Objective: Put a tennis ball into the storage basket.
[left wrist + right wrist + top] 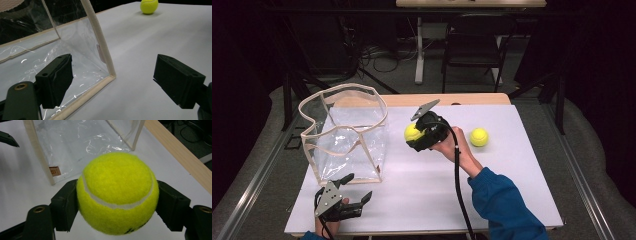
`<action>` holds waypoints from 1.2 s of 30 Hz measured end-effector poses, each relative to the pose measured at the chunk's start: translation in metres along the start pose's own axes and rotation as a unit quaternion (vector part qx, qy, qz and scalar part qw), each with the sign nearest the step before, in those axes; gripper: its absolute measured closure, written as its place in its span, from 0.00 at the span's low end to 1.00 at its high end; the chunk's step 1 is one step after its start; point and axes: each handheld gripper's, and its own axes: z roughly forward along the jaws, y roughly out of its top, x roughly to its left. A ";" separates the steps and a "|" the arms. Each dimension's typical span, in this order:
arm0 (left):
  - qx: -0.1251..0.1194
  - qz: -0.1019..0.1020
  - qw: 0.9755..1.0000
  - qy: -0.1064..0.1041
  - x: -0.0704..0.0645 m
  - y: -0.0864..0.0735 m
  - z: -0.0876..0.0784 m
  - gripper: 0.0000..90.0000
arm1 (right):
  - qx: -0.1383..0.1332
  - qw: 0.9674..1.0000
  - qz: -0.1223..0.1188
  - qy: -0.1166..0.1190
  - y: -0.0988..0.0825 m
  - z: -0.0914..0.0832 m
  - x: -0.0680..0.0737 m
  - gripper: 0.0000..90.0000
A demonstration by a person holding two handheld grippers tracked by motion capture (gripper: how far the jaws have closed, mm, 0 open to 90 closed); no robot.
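This looks like a lab or a recording room, not a home. A wooden table (pixel 472 99) with a white cover (pixel 512 165) stands on grey carpet (pixel 607 165), with black curtains (pixel 597 55) around it. Behind it, loose cables (pixel 382 57) lie on the floor near a folding chair (pixel 474 45) and another desk (pixel 469 3).

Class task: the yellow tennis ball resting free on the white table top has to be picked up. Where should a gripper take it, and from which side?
Grip the loose yellow tennis ball across its widest middle, coming from above. It is round, so no side is better, and nothing on the white table top crowds it.
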 end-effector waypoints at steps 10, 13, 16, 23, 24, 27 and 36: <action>-0.002 -0.001 1.000 0.001 0.000 0.000 0.000 0.18 | -0.004 1.000 -0.003 -0.002 0.012 -0.002 -0.003 0.29; -0.001 -0.001 1.000 0.001 0.000 0.000 0.000 0.18 | -0.008 1.000 -0.005 -0.002 0.017 -0.003 -0.003 0.29; 0.000 0.000 1.000 0.001 0.000 0.000 0.000 0.18 | -0.009 1.000 -0.006 -0.001 0.020 -0.002 -0.003 0.29; -0.002 -0.002 1.000 0.001 0.001 0.000 -0.001 0.18 | -0.011 1.000 -0.007 -0.001 0.025 -0.002 -0.005 0.29; -0.003 -0.002 1.000 0.000 0.001 0.000 0.000 0.18 | -0.009 1.000 -0.008 0.000 0.026 -0.003 -0.005 0.29; -0.001 -0.001 1.000 -0.001 0.001 0.000 0.000 0.18 | -0.010 1.000 -0.008 0.000 0.028 -0.003 -0.006 0.29; -0.004 -0.002 1.000 0.002 0.000 0.000 -0.001 0.18 | -0.014 1.000 -0.005 -0.002 0.035 -0.002 -0.008 0.29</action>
